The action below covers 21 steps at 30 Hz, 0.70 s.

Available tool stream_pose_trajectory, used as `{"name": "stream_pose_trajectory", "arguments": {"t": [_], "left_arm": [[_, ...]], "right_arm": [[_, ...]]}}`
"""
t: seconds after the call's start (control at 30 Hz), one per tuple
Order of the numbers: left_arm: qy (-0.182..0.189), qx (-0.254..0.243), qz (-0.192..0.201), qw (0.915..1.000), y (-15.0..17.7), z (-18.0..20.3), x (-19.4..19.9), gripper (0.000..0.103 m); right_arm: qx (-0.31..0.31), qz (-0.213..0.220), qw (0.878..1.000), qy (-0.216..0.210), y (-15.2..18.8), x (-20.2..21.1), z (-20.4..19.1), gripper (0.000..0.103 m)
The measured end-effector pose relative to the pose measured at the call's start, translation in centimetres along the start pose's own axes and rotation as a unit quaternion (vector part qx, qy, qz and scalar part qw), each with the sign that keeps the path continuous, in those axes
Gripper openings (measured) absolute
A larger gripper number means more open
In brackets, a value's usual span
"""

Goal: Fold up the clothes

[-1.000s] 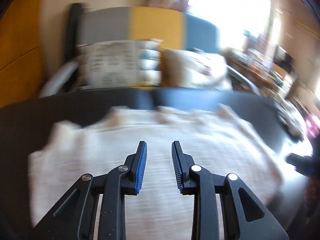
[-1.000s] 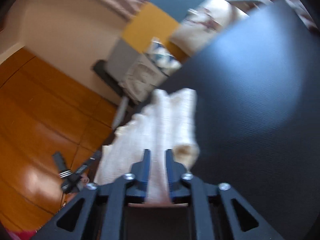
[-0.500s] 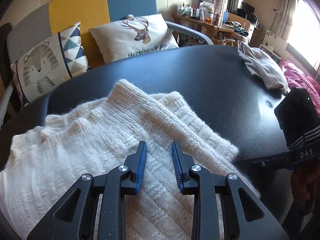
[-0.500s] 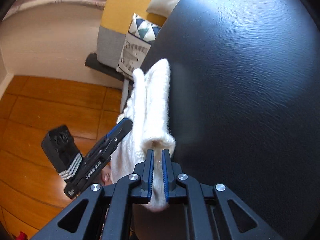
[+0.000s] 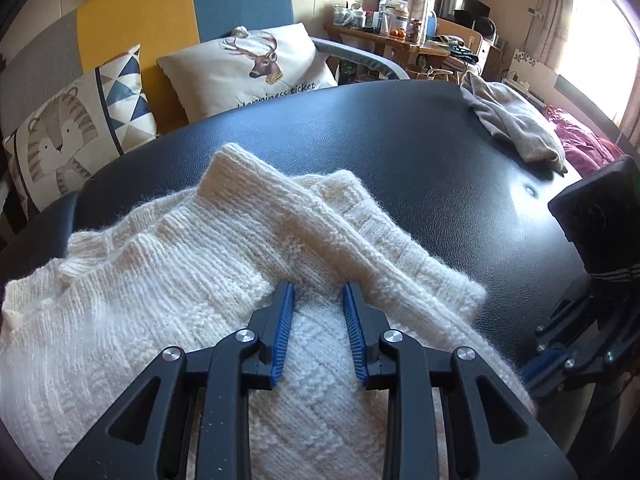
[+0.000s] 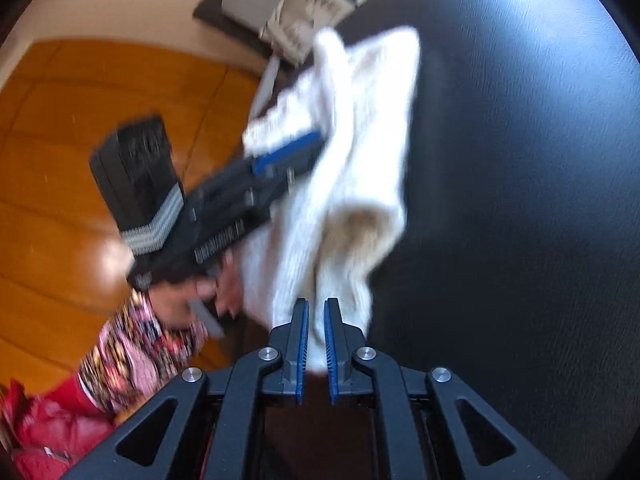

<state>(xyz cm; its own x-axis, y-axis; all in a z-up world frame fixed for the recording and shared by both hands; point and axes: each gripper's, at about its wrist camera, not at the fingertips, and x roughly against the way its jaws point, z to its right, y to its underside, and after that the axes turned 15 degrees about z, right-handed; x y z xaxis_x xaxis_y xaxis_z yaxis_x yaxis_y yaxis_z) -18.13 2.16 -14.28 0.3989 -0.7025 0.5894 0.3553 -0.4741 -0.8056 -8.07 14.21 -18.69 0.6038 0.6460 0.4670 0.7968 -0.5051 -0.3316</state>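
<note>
Lying: cream knit sweater (image 5: pixel 224 280), partly folded, on the black table (image 5: pixel 420 152), near edge.
Left gripper (image 5: pixel 318 300): jaws apart above the knit, gripping nothing.
Right gripper (image 6: pixel 315 320): clenched on the sweater's edge.

A black leather-like table (image 5: pixel 420 152) carries the clothes. A cream knitted sweater (image 5: pixel 168 280) lies on its near side. A grey garment (image 5: pixel 516 120) lies at its far edge.

Cream ribbed knit sweater (image 5: pixel 208 280) shown on black leather-look table (image 5: pixel 400 152); deer-printed white cushion (image 5: pixel 256 68) and grey crumpled garment (image 5: pixel 516 124) behind
</note>
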Motion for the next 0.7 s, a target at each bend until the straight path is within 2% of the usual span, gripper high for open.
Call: {"name": "stream_pose_trajectory", "arguments": {"t": [0.07,0.17,0.27,0.3,0.37,0.5,0.57,0.63,0.67,0.7], "left_arm": [[-0.001,-0.001,0.008,1.0000,0.2,0.1,0.2,0.029],[-0.006,-0.002,0.016,0.9999,0.3,0.2,0.3,0.029],[-0.009,-0.004,0.021,0.9997,0.5,0.2,0.3,0.029],[-0.010,-0.004,0.023,0.9997,0.5,0.2,0.3,0.029],[-0.012,-0.007,0.025,0.9996,0.6,0.3,0.3,0.029],[-0.019,-0.015,0.028,0.9993,0.6,0.6,0.4,0.029],[-0.020,-0.017,0.028,0.9992,0.7,0.7,0.3,0.029],[-0.022,-0.019,0.029,0.9991,0.7,0.8,0.3,0.029],[-0.023,-0.020,0.029,0.9991,0.7,0.9,0.3,0.029],[-0.023,-0.020,0.029,0.9991,0.8,0.9,0.3,0.029]], "right_arm": [[0.001,-0.004,1.000,-0.003,0.7,0.1,0.1,0.008],[-0.001,0.016,1.000,-0.002,1.3,1.0,0.2,0.008],[-0.010,0.111,0.994,0.017,1.0,3.6,-0.1,0.009],[-0.024,0.160,0.987,0.015,0.9,4.6,-0.2,0.009],[-0.027,0.213,0.976,0.023,0.0,4.5,-0.6,0.009],[0.025,0.226,0.971,0.078,-1.0,1.8,-3.1,0.009],[0.046,0.220,0.967,0.116,-1.4,0.6,-3.6,0.009],[0.059,0.204,0.962,0.171,-1.4,-0.7,-3.7,0.008],[0.065,0.195,0.959,0.195,-1.1,-1.1,-3.3,0.003],[0.069,0.198,0.958,0.198,-0.7,-1.2,-3.2,0.002]]}}
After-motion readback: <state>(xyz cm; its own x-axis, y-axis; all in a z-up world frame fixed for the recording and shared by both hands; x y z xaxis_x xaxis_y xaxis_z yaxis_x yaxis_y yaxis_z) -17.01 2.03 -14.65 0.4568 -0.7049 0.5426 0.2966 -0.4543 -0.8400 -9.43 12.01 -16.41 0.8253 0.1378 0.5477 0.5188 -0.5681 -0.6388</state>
